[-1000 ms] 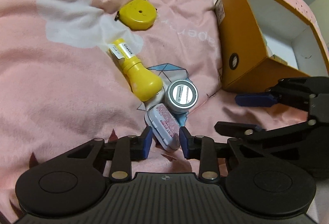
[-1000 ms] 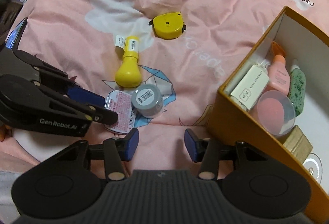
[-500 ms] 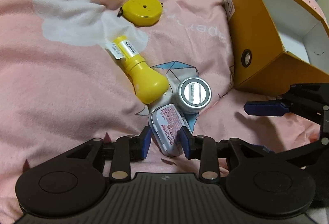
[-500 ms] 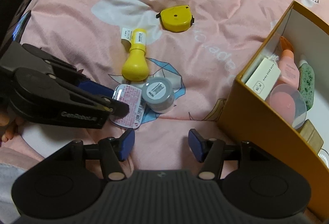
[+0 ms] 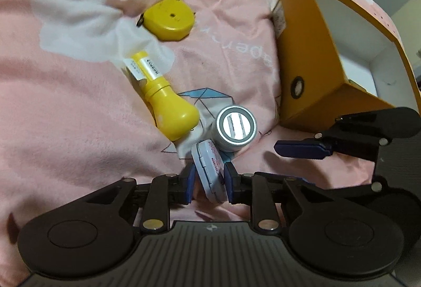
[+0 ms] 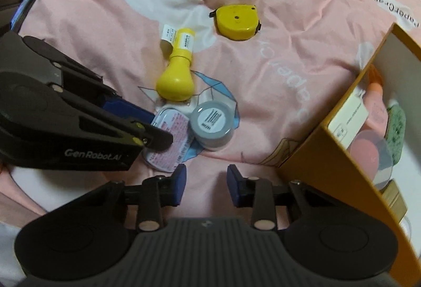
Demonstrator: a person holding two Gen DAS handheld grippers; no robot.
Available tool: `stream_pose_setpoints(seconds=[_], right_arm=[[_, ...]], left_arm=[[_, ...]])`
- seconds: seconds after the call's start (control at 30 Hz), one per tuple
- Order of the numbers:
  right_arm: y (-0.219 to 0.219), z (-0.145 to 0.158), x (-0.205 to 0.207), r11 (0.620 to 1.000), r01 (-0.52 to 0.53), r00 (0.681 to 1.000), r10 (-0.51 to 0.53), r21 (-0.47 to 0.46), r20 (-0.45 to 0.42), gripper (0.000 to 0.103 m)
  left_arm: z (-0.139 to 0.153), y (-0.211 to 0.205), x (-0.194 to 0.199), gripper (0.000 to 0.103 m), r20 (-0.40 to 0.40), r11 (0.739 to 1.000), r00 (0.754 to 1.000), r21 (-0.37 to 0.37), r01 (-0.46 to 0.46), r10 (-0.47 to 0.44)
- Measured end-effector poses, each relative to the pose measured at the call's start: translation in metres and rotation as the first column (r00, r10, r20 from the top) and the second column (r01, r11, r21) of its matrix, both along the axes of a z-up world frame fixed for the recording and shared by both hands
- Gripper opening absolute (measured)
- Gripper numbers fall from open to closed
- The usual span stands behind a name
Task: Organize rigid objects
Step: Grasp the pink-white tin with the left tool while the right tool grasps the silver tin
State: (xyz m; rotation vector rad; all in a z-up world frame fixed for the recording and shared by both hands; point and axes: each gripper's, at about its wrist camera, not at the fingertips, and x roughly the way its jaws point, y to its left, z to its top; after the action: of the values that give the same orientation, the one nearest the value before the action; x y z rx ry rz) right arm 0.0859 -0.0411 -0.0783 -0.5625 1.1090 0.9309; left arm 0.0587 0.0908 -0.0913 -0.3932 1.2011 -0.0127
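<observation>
the left gripper (image 5: 208, 183) has just been closing and now pinches the flat pink-labelled tin (image 5: 209, 173), tilted on edge against the grey jar (image 5: 236, 128). the right gripper (image 6: 206, 185), jaws just narrowed and empty, hovers over bare pink blanket (image 6: 276, 55) between the tin and the orange box (image 6: 329, 163). "genrobot.ai" reads on the left gripper's side; "papercrane" on the blanket

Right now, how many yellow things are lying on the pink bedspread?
2. A yellow round tape measure lies farthest up the pink bedspread; a yellow bulb-shaped plastic bottle lies below it, beside the grey round tin. None seems hidden.
</observation>
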Motion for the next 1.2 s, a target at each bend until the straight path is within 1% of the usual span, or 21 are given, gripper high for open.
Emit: stream_pose_setpoints(seconds=[0.17,0.27,0.3,0.37,0.5,0.6,0.67,0.8,0.87,0.93,1.03,1.07,1.1,1.17,1.2], right_arm=[[0.004,-0.003,0.003,1.0,-0.016,1.0,0.016,-0.001,-0.004,0.034],[0.006,0.001,0.002,1.0,-0.027,0.999,0.027,0.002,0.04,0.034],[0.007,0.002,0.001,0.999,-0.04,0.998,0.04,-0.001,0.057,0.034],[0.009,0.003,-0.001,0.997,-0.078,0.993,0.079,-0.006,0.09,0.034],[0.014,0.008,-0.003,0.989,-0.148,0.978,0.145,0.007,0.148,0.034],[0.019,0.007,-0.002,0.985,-0.172,0.971,0.168,0.007,0.171,0.035],[0.022,0.004,0.001,0.982,-0.191,0.968,0.186,0.013,0.168,0.036],[0.027,-0.002,-0.001,0.971,-0.238,0.954,0.231,0.015,0.191,0.044],[0.029,-0.004,-0.003,0.968,-0.252,0.946,0.245,0.006,0.21,0.044],[0.031,-0.006,-0.005,0.967,-0.254,0.942,0.25,-0.012,0.226,0.046],[0.033,-0.005,-0.009,0.968,-0.251,0.933,0.25,-0.031,0.258,0.051],[0.033,-0.005,-0.009,0.968,-0.248,0.927,0.248,-0.037,0.281,0.059],[0.033,-0.004,-0.01,0.97,-0.239,0.92,0.241,-0.043,0.308,0.068],[0.034,-0.004,-0.005,0.974,-0.22,0.912,0.223,-0.051,0.344,0.071],[0.036,-0.005,-0.002,0.975,-0.216,0.917,0.219,-0.048,0.334,0.07]], left_arm=[[-0.008,-0.003,0.007,0.028,-0.012,1.0,1.0,0.003,0.002,-0.002],[-0.011,-0.002,0.01,0.028,-0.016,1.0,1.0,-0.004,-0.006,0.006],[-0.011,-0.002,0.011,0.026,-0.016,1.0,1.0,-0.005,-0.011,0.011],[-0.009,-0.002,0.009,0.024,-0.001,1.0,1.0,-0.001,-0.014,0.014],[0.007,-0.001,0.0,0.02,0.054,0.999,0.998,0.03,-0.036,0.034],[0.01,0.004,-0.001,0.019,0.058,0.998,0.997,0.02,-0.054,0.053],[0.01,0.003,-0.001,0.019,0.057,0.998,0.997,0.023,-0.053,0.052],[0.007,0.003,0.001,0.019,0.048,0.998,0.997,0.021,-0.059,0.058],[0.007,0.003,0.001,0.019,0.048,0.998,0.997,0.016,-0.063,0.062],[0.008,0.002,-0.001,0.019,0.054,0.998,0.997,0.016,-0.064,0.063],[0.01,0.002,-0.002,0.019,0.061,0.998,0.996,0.018,-0.065,0.064],[0.01,0.002,-0.002,0.019,0.06,0.998,0.996,0.015,-0.067,0.066],[0.01,0.003,-0.002,0.019,0.059,0.998,0.996,0.013,-0.068,0.067],[0.01,0.004,-0.001,0.019,0.06,0.997,0.996,0.008,-0.072,0.071],[0.01,0.005,-0.001,0.019,0.058,0.997,0.996,0.003,-0.074,0.074]])
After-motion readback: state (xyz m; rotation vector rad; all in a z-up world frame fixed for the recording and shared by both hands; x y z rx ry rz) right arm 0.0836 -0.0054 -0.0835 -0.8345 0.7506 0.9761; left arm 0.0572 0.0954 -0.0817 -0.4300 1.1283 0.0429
